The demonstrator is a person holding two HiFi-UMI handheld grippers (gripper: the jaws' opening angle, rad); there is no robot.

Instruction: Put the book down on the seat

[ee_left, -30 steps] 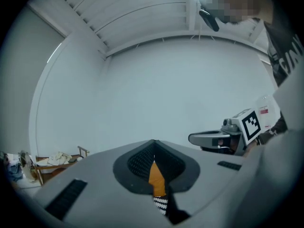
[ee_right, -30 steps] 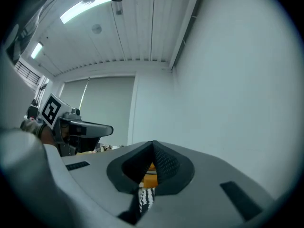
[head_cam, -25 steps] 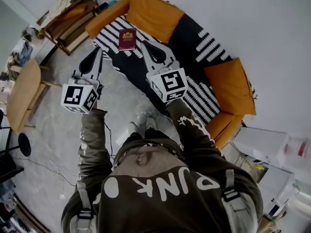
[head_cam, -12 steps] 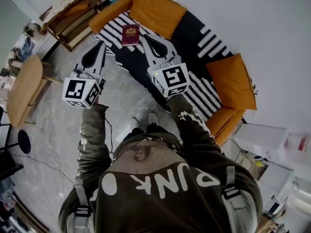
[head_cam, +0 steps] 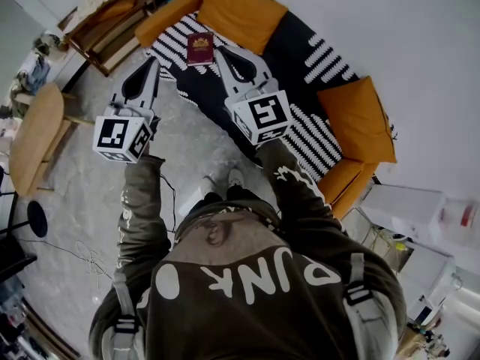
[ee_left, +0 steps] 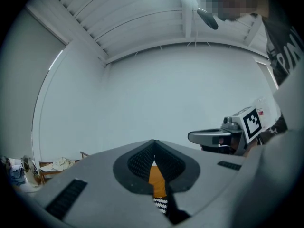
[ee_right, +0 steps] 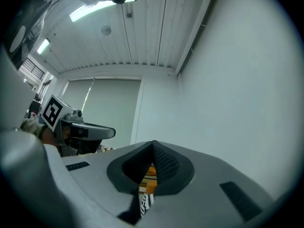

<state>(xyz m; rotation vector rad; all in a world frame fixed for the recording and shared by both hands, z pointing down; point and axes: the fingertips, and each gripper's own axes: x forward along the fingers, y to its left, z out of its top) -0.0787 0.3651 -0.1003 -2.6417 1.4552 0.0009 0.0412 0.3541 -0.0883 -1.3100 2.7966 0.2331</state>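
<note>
A dark red book (head_cam: 199, 49) with a gold emblem lies flat on the striped black-and-white seat (head_cam: 171, 45) of the sofa. My left gripper (head_cam: 151, 64) hovers over the floor just left of the seat, shut and empty. My right gripper (head_cam: 223, 54) is held just right of the book, above the seat's front, also shut with nothing in it. Neither touches the book. In the left gripper view the jaws (ee_left: 153, 144) meet at their tips and point up at the wall. The right gripper view shows its jaws (ee_right: 153, 146) pressed together too.
Orange cushions (head_cam: 241, 12) (head_cam: 358, 118) lean on the sofa back. A wooden rack (head_cam: 105, 22) stands beyond the sofa's left end, a round wooden table (head_cam: 33, 137) at far left. Cables (head_cam: 82, 257) lie on the floor, white boxes (head_cam: 416, 216) at right.
Both grippers stay shut and close to the book, which lies still on the seat. The head view has shifted slightly.
</note>
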